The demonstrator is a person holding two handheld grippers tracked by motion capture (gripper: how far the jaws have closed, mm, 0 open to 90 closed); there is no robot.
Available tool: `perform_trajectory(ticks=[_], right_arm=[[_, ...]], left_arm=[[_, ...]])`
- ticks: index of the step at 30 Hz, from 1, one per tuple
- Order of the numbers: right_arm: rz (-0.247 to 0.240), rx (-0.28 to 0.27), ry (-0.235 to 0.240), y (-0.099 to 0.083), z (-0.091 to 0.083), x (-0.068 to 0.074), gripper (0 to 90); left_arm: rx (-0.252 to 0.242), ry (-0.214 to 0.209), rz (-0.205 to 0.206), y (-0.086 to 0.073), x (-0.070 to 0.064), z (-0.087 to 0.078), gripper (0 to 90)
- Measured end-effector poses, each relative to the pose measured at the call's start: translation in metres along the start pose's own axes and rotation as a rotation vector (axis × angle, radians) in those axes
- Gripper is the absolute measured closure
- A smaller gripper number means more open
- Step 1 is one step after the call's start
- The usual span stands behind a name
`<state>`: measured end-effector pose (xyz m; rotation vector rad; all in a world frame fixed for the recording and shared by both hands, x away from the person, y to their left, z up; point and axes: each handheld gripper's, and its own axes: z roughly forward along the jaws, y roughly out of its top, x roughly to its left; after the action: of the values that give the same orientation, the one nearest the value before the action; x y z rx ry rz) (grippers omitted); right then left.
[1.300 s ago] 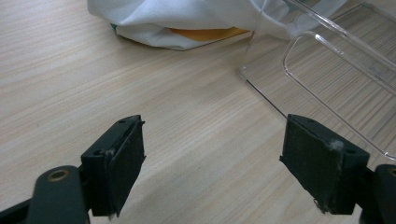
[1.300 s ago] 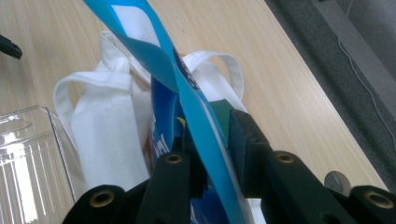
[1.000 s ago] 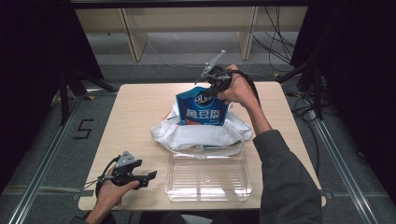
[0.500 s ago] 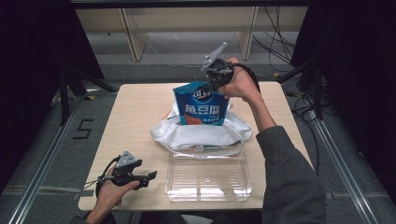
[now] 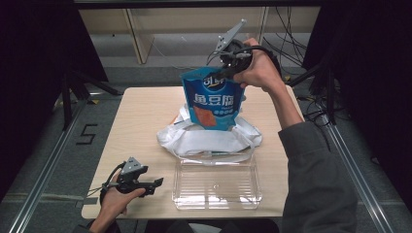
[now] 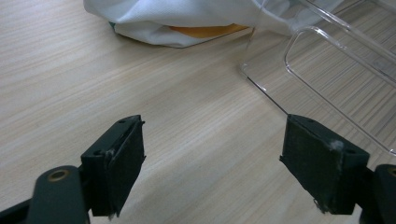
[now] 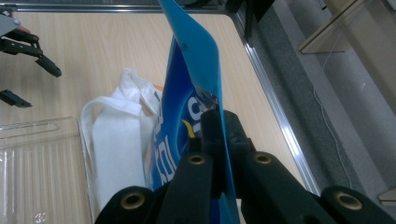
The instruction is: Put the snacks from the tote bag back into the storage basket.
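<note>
Once half in the white bag, blue pouch higher now

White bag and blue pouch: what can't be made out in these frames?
- Contents of the white bag: folded cloth covers them; the left gripper view shows just an orange sliver.
- Blue pouch lower edge, high view: hidden inside the bag.
- Pouch print, right gripper view: seen edge-on, blocked by the right tool.
- Left tool: hand and handle cut off by the bottom edge.
</note>
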<state>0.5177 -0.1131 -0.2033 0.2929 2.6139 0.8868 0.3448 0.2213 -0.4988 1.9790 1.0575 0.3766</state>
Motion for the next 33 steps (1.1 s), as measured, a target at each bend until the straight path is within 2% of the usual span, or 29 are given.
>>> perform_trajectory(ticks=[3, 4, 5, 6, 8, 9, 11, 12, 14, 15, 17, 19, 22, 24, 26, 27, 28, 29, 30, 33], right_arm=[[-0.001, 0.005, -0.019, 0.004, -0.011, 0.003, 90.0], [-0.012, -0.004, -0.011, 0.006, -0.015, 0.003, 90.0], [-0.017, -0.005, -0.017, 0.007, -0.020, 0.004, 90.0], [-0.020, -0.006, -0.013, 0.009, -0.024, 0.005, 90.0], [-0.028, -0.014, -0.017, 0.011, -0.032, 0.008, 90.0], [-0.050, -0.020, -0.025, 0.012, -0.035, 0.008, 90.0], [-0.054, -0.028, -0.004, 0.013, -0.041, 0.010, 90.0], [-0.052, -0.028, -0.002, 0.013, -0.045, 0.013, 90.0], [-0.018, -0.022, 0.001, 0.011, -0.050, 0.020, 90.0], [-0.027, -0.024, 0.008, 0.010, -0.051, 0.021, 90.0], [-0.031, -0.009, 0.008, 0.009, -0.055, 0.026, 90.0], [-0.043, -0.009, 0.012, 0.009, -0.059, 0.031, 90.0], [-0.068, 0.005, 0.014, 0.009, -0.064, 0.043, 90.0], [-0.071, 0.016, 0.007, 0.008, -0.067, 0.050, 90.0], [-0.082, 0.020, 0.010, 0.008, -0.068, 0.056, 90.0], [-0.072, 0.022, 0.008, 0.008, -0.069, 0.059, 90.0], [-0.079, 0.021, 0.016, 0.008, -0.070, 0.063, 90.0], [-0.117, 0.007, 0.032, 0.009, -0.069, 0.064, 90.0], [-0.074, 0.011, 0.037, 0.008, -0.069, 0.068, 90.0], [-0.078, 0.006, 0.066, 0.006, -0.067, 0.075, 90.0]], left_arm=[[0.000, 0.001, -0.002, 0.000, 0.000, 0.000, 20.4], [0.006, 0.002, -0.004, 0.001, 0.000, 0.000, 20.4], [0.032, 0.002, 0.026, 0.001, 0.002, -0.002, 20.4], [0.029, 0.001, 0.030, 0.000, 0.003, -0.002, 20.4], [0.022, 0.007, 0.022, 0.000, 0.002, -0.002, 20.4], [0.024, 0.009, 0.014, 0.001, 0.002, -0.002, 20.4], [0.015, 0.008, 0.012, 0.000, 0.002, -0.001, 20.4], [0.015, 0.009, 0.013, 0.000, 0.002, -0.001, 20.4], [0.017, 0.010, 0.007, 0.001, 0.002, -0.001, 20.4], [0.003, 0.008, -0.011, 0.000, 0.000, -0.001, 20.4], [-0.004, 0.011, -0.021, 0.000, 0.000, -0.001, 20.4], [-0.002, 0.014, -0.006, 0.001, 0.001, -0.001, 20.4], [0.000, 0.004, -0.022, 0.000, 0.000, -0.001, 20.4], [-0.006, 0.012, -0.008, 0.001, 0.001, -0.001, 20.4], [-0.008, 0.011, -0.010, 0.000, 0.001, -0.001, 20.4], [-0.011, 0.011, -0.026, 0.000, 0.000, 0.000, 20.4], [-0.003, 0.017, -0.017, 0.000, 0.001, -0.001, 20.4], [-0.007, 0.013, -0.021, 0.000, 0.001, -0.001, 20.4], [-0.010, 0.011, -0.025, 0.000, 0.001, -0.001, 20.4], [-0.005, 0.013, -0.020, 0.000, 0.001, -0.002, 20.4]])
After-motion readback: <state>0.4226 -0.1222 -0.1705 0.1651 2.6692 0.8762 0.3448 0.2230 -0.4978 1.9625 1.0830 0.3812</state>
